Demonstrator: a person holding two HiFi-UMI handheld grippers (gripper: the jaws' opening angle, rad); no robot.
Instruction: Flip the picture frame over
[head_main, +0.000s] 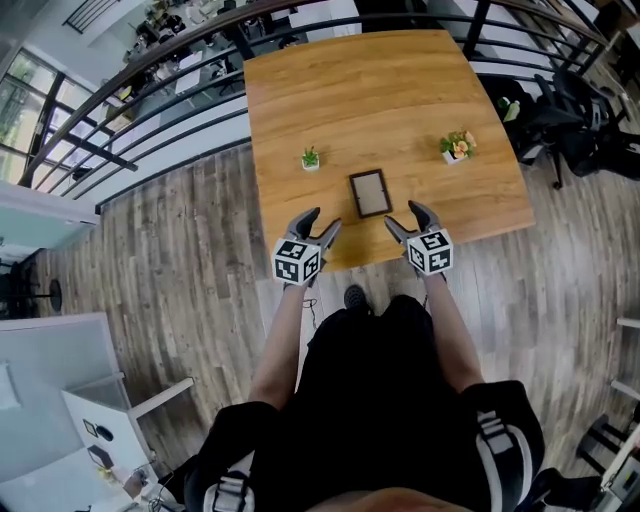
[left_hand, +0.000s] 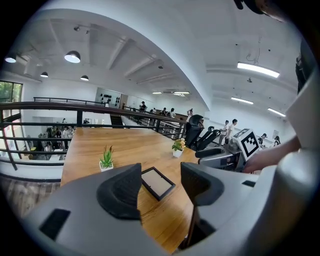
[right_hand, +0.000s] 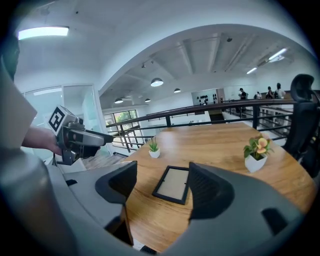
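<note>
A small black picture frame (head_main: 370, 193) lies flat on the wooden table (head_main: 380, 100), near its front edge; it also shows as the frame (left_hand: 157, 183) and the frame (right_hand: 174, 184) between each gripper's jaws, a little beyond them. My left gripper (head_main: 318, 224) hovers at the table's front edge, left of the frame, open and empty. My right gripper (head_main: 405, 219) hovers right of the frame, also open with nothing between its jaws. Neither touches the frame.
A small green potted plant (head_main: 311, 159) stands left of the frame, and a flowering potted plant (head_main: 457, 147) stands to its right. A dark railing (head_main: 150, 110) runs behind and left of the table. Office chairs (head_main: 570, 115) stand at the right.
</note>
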